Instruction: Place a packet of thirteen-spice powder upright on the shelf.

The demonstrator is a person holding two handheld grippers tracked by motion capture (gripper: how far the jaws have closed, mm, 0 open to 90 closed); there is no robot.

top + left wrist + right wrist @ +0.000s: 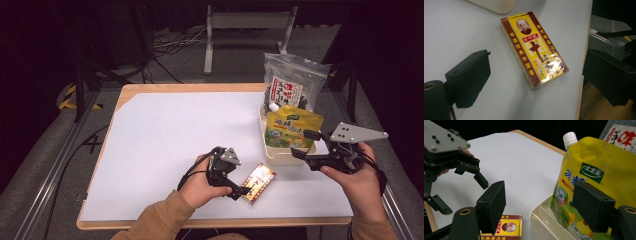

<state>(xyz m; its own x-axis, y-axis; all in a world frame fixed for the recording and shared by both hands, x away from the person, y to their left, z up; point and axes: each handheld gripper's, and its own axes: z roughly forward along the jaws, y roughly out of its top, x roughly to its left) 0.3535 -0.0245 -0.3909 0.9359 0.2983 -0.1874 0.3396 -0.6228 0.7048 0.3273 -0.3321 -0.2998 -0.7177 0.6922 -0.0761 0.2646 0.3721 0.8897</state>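
The yellow-and-red box (258, 182) lies flat on the white table (165, 130), near the front edge, just in front of the cream tray (280, 157). The left gripper (239, 189) is at the box's near end, jaws spread, with the box between them in the left gripper view (534, 47). The right gripper (302, 145) hovers at the tray, jaws spread either side of the yellow spout pouch (290, 127). A clear bag (292, 82) stands behind the pouch.

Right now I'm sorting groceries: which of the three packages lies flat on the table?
The yellow-and-red box, beside the left gripper; the yellow spouted pouch and clear bag stand upright in the cream bin.
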